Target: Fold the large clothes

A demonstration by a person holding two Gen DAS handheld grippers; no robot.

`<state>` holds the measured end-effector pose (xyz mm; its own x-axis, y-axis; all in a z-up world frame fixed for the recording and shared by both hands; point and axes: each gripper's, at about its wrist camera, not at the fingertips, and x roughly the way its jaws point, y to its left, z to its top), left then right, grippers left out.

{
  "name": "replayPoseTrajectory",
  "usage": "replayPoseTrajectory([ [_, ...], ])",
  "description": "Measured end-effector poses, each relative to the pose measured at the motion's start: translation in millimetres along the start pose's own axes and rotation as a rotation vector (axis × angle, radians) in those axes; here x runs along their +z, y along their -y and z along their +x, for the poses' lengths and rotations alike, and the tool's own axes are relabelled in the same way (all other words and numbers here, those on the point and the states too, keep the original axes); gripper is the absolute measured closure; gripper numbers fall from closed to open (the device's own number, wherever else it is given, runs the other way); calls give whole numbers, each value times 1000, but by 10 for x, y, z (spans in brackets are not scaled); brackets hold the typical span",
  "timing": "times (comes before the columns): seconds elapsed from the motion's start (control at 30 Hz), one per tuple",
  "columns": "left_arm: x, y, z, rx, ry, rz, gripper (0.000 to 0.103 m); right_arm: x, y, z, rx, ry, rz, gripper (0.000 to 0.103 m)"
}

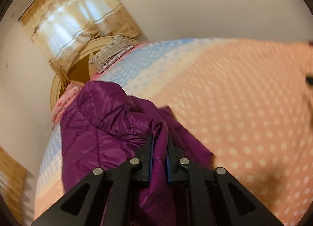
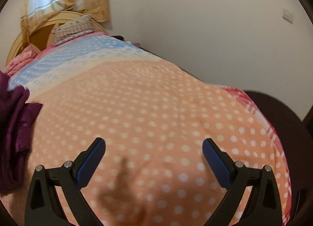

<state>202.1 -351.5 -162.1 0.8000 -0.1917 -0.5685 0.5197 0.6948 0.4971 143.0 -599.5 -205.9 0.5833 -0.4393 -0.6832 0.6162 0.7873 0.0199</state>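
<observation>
While the bed (image 2: 156,108) fills both views with its dotted peach and blue cover, nothing on it is folded yet. Purple padded jacket (image 1: 101,120) is bunched at the bed's left side, part lying on the cover, part lifted. Left gripper (image 1: 159,143): jaws closed on a thin pinch of jacket fabric, a seam edge running between the blue pads. Right gripper (image 2: 154,147): jaws wide apart, nothing between them, hovering over bare cover, well apart from the jacket (image 2: 15,120).

Risks, my read:
- One-point hold on slick quilted fabric; a hard pull could slip it out of the jaws.
- Most of the jacket hangs off that single pinch, so it'll likely land in a heap, not flat.
- Jacket sits near the bed edge; dragging the wrong way could tip it off.
- Right gripper needs a second corner, but the bunching hides them.
</observation>
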Motion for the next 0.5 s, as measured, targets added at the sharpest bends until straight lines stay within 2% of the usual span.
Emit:
replayPoseTrajectory([
  [0.1,-74,184,22,38,17,57,93,-17,63,35,27,-25,30,2],
  [0.27,-117,178,-42,32,25,49,89,-20,90,78,43,-51,40,2],
  [0.37,-129,198,-136,33,20,59,65,-25,86,71,42,-52,39,2],
  [0.43,-98,194,-232,62,31,73,22,-29,85,80,42,-54,40,2],
  [0.5,-75,184,-394,78,70,80,11,-27,88,99,43,-55,39,2],
])
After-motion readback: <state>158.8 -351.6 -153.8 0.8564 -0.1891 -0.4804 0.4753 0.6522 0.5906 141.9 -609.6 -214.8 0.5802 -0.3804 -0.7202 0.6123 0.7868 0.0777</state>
